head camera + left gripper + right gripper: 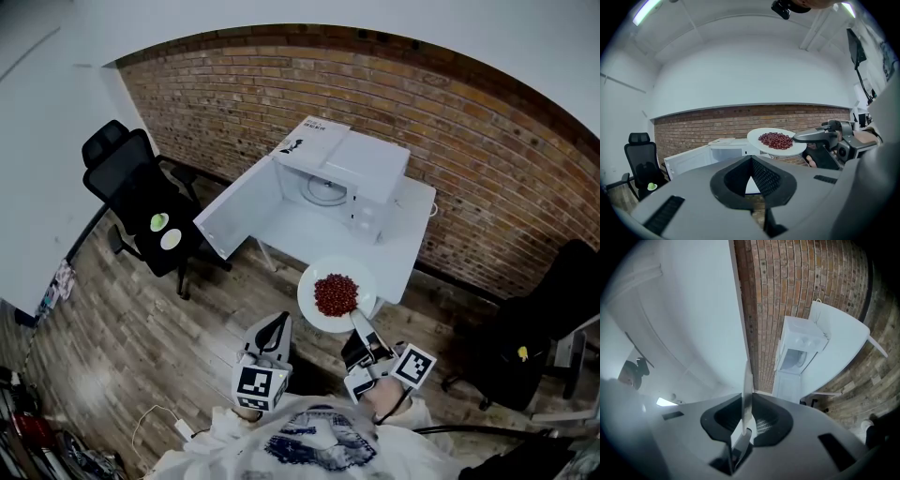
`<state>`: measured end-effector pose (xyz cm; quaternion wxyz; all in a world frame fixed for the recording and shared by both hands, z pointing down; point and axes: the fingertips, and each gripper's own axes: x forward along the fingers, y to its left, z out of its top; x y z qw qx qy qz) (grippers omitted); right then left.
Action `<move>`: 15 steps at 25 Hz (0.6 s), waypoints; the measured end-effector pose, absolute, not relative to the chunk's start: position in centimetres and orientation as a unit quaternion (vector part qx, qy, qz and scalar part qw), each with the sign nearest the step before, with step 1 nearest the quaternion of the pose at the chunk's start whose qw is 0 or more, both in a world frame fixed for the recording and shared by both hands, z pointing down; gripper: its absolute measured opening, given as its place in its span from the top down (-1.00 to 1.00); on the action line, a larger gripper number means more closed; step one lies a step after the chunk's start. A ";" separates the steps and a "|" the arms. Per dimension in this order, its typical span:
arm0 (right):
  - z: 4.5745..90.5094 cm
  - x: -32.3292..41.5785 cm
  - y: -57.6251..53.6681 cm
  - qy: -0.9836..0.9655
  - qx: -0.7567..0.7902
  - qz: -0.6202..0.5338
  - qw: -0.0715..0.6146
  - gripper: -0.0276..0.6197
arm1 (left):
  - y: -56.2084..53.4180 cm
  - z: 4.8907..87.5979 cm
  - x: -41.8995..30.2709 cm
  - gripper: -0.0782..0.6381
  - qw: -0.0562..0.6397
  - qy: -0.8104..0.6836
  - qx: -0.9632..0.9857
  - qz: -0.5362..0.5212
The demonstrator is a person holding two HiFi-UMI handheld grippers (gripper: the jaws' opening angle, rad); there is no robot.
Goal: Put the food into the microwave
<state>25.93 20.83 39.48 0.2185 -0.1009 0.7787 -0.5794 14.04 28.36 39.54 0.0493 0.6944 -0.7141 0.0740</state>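
Nearest the head camera, the left gripper (278, 322) sits low in front of the person's shirt (314, 441), its marker cube (260, 384) facing up. In the left gripper view (752, 161) its fingers are pressed together. Nothing is between them and they touch nothing.

Just to its right, the right gripper (356, 319) carries its own cube (412, 364). Its fingers pinch the near rim of a white plate (309, 279). In the right gripper view (746, 405) the plate (746, 380) shows edge-on as a thin pale strip clamped between the two pads, with only a narrow gap between them.

The plate is held in the air, roughly level, and rests on nothing. A heap of red food (335, 293) lies at its middle. The left gripper view shows the same plate (761, 146) and food (776, 139) raised at the right, with the right gripper on the rim.

Beyond the plate stands a white table (309, 230), whose near edge lies behind the plate as seen from the head camera. The microwave (361, 164) sits toward the table's far side, well apart from the plate. Its door (239, 211) is swung fully open to the left, and the turntable (325, 190) shows inside. A flat box (312, 141) lies on top.

A black chair (131, 187) stands left of the table on the wood floor (141, 319), with two pale round items on its seat that are too small to identify. A brick wall (450, 122) closes off the back.
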 end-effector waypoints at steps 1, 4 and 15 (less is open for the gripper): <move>39.6 25.6 20.6 0.778 -0.101 -0.580 0.219 0.75 | 28.1 39.8 13.7 0.76 0.050 -0.714 0.695 0.073; 40.5 24.6 19.6 0.776 -0.107 -0.582 0.219 0.75 | 26.8 40.6 12.6 0.76 0.051 -0.709 0.699 0.071; 42.3 16.0 11.6 0.762 -0.153 -0.582 0.238 0.75 | 17.3 42.6 3.5 0.76 0.058 -0.667 0.739 0.074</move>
